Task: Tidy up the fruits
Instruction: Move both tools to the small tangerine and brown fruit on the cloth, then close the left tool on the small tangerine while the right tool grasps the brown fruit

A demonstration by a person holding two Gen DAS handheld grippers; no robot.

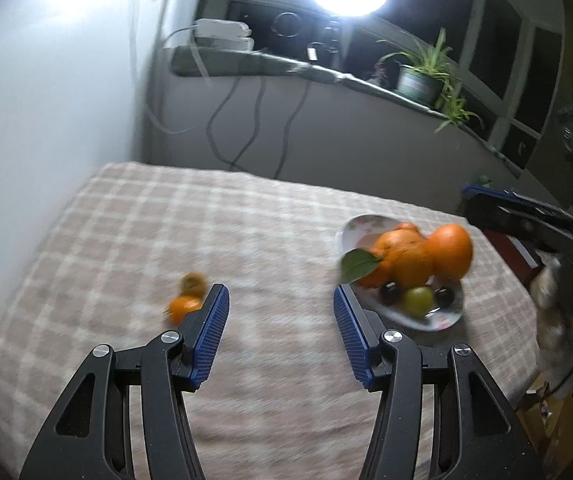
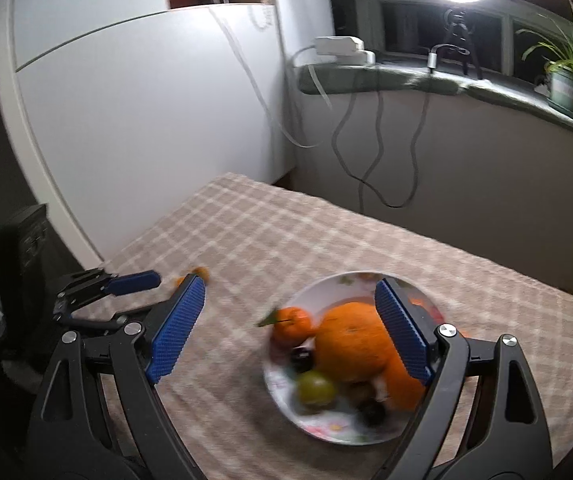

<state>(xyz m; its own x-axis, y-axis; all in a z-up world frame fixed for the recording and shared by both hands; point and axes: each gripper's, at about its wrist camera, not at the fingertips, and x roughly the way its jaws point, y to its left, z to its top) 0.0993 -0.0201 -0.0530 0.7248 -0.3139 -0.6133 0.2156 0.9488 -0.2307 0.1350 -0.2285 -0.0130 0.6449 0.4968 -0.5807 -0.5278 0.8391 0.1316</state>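
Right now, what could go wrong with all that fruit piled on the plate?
The plate is heaped: big oranges sit over a green fruit and dark ones, so adding more might roll some off. The small orange fruits on the tablecloth lie just past the open left gripper, whose finger could nudge them away. The open right gripper above the plate could bump the pile.

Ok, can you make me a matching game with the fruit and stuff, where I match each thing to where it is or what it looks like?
Things:
1. big orange
2. green fruit
3. small orange
4. left gripper

Matches:
A. alone on the checked cloth, off the plate
B. open, holding nothing
C. on the plate, biggest of the pile
D. at the plate's near edge, beside dark fruits

Pairs: 1-C, 2-D, 3-A, 4-B
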